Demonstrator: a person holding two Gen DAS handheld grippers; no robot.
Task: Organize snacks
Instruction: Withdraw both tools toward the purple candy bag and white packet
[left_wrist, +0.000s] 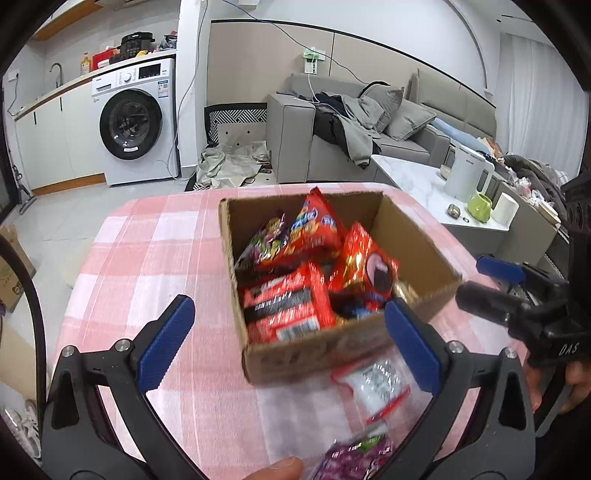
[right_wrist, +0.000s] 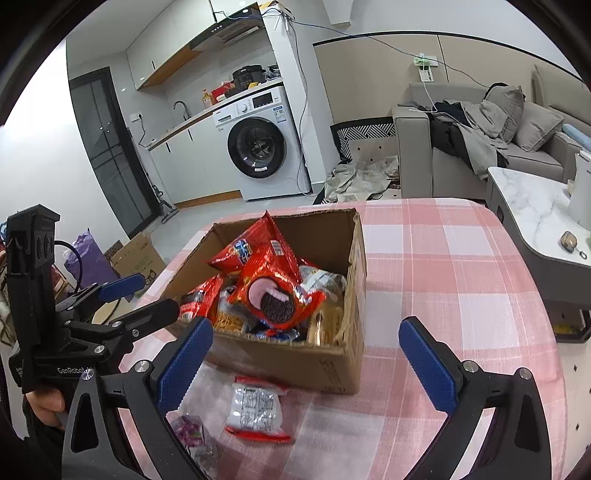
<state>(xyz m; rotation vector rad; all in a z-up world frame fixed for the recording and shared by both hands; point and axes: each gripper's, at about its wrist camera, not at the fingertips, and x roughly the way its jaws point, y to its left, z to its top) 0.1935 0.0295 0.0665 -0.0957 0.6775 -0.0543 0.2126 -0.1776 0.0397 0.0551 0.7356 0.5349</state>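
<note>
An open cardboard box (left_wrist: 424, 240) (right_wrist: 354, 273) sits on the pink checked tablecloth (left_wrist: 155, 258) (right_wrist: 443, 266), filled with several snack packs, mostly red, among them a cookie pack (right_wrist: 275, 291) (left_wrist: 369, 266). In front of the box lie a clear pack with red ends (right_wrist: 255, 410) (left_wrist: 376, 384) and a purple pack (right_wrist: 190, 430) (left_wrist: 354, 458). My left gripper (left_wrist: 291, 343) is open and empty, hovering before the box's near wall. My right gripper (right_wrist: 306, 354) is open and empty above the box's near edge. Each gripper shows in the other's view, the right one (left_wrist: 495, 280) and the left one (right_wrist: 136, 295).
A white marble coffee table (left_wrist: 417, 177) (right_wrist: 535, 206) with a kettle (left_wrist: 465, 173), a green cup (left_wrist: 480, 206) and a white mug stands to the right. A grey sofa (left_wrist: 332, 147) and a washing machine (left_wrist: 136, 122) are behind. Cardboard boxes (right_wrist: 136, 258) sit on the floor at the left.
</note>
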